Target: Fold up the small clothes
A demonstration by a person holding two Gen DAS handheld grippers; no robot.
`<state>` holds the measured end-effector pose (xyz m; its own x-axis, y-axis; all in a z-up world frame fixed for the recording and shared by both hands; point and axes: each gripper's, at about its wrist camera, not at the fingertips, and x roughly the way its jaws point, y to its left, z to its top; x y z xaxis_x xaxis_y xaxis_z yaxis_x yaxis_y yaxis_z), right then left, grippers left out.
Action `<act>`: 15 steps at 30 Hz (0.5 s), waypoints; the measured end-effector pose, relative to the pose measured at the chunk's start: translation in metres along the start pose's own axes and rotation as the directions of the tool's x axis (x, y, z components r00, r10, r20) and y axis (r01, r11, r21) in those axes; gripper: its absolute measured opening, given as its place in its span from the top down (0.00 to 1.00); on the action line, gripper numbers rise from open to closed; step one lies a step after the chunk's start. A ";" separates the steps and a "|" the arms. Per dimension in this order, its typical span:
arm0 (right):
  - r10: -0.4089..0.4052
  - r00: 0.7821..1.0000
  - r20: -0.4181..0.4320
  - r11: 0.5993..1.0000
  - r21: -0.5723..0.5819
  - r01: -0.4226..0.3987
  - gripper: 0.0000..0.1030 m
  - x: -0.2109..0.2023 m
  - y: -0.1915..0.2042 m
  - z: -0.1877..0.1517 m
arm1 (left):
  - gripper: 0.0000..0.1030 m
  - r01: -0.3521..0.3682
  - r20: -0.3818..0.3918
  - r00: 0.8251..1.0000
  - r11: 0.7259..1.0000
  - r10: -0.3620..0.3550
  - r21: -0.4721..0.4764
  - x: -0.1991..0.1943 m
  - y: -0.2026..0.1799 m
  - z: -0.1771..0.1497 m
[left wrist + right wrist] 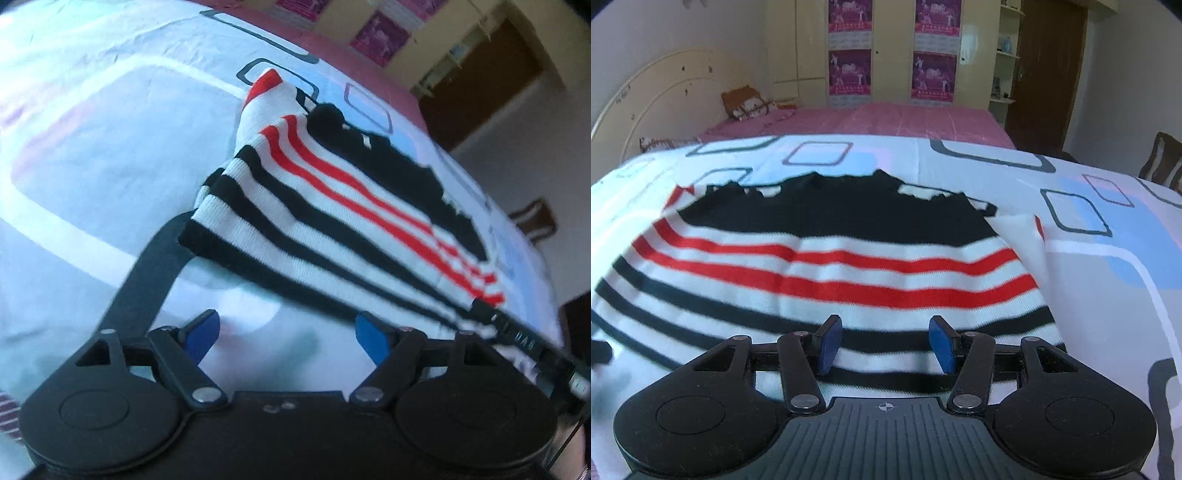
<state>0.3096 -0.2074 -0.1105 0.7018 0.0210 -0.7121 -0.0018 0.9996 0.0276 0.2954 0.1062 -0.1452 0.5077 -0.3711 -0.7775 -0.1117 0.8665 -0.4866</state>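
A small knitted sweater [827, 258] with black, white and red stripes lies spread on the patterned bedsheet [1108, 258]. In the right wrist view its striped hem is right under my open right gripper [884, 345], whose blue pads [942, 345] hover over the lowest black stripes. In the left wrist view the same sweater [332, 206] is seen from its side, with a corner lifted off the sheet. My left gripper [288, 338] is open and empty just in front of the sweater's near edge. The right gripper's finger [524, 339] shows at the sweater's far corner.
The white sheet [110, 147] with blue, grey and pink rounded squares covers the work surface. Behind it is a pink bed [905, 122] with a cushion [746, 103], a wardrobe [886, 51] and a brown door [1045, 74]. A chair back [1160, 162] stands at right.
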 end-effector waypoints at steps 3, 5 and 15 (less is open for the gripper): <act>0.013 1.000 -0.005 1.000 -0.001 -0.013 0.50 0.007 0.007 0.008 | 0.20 0.076 0.042 0.996 0.995 -0.073 -0.072 0.012 0.004 0.009; 0.012 1.000 0.001 1.000 -0.011 -0.012 0.50 0.012 0.012 0.015 | 0.20 0.104 0.062 0.993 0.989 -0.097 -0.109 0.020 0.005 0.015; -0.006 1.000 0.022 1.000 -0.028 0.006 0.50 0.034 0.019 0.045 | 0.15 0.206 0.220 0.962 0.957 -0.159 -0.207 0.053 0.007 0.040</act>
<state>0.3660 -0.1886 -0.1027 0.7174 0.0148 -0.6965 -0.0172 0.9998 0.0036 0.3551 0.1058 -0.1736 0.6947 -0.4215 -0.5829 -0.1791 0.6834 -0.7077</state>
